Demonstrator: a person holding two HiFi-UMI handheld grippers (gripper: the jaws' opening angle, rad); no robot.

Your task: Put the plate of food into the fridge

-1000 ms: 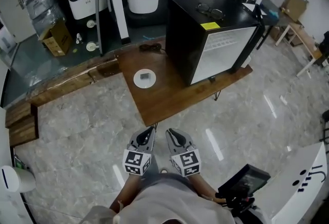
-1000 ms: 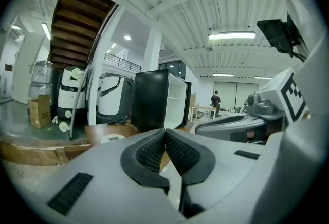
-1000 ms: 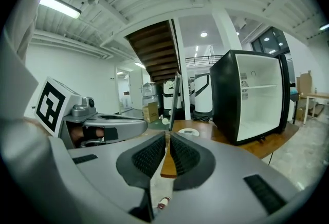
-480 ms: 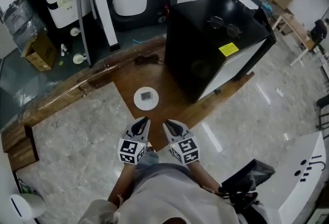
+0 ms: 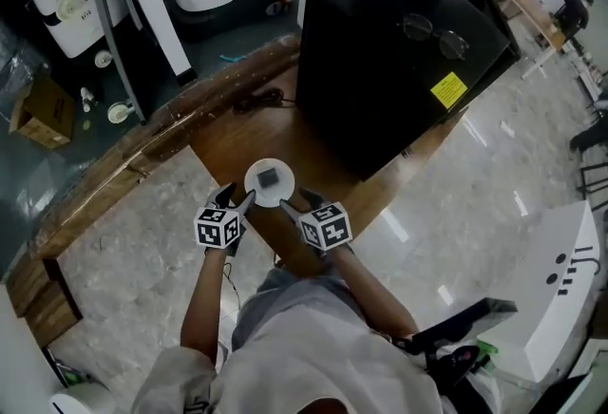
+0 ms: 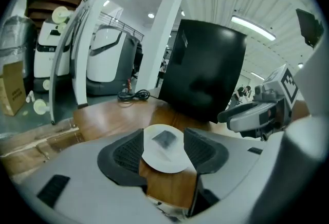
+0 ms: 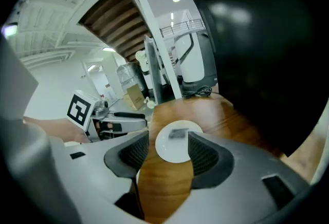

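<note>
As both sets of jaws swing open, nothing is pinched yet. The left gripper and right gripper sit low over the near corner of the table, one on each side of the plate. Each gripper's own view shows that white plate framed in the gap ahead of its pads, with no pad pressing on it. The tips are just beside the rim, though I can't tell if they touch. My read is that they flank it for a two-sided lift, which would keep it level so the food stays put.

The plate lies flat, face up, close to the table's near-left edge. It's round, so it has no long axis and points nowhere. The food is a small dark slab at its centre, too small to give a direction.

Further back, the fridge stands on the far right of the table, well apart from the plate, with glasses on top. Its door isn't visible from here.
</note>
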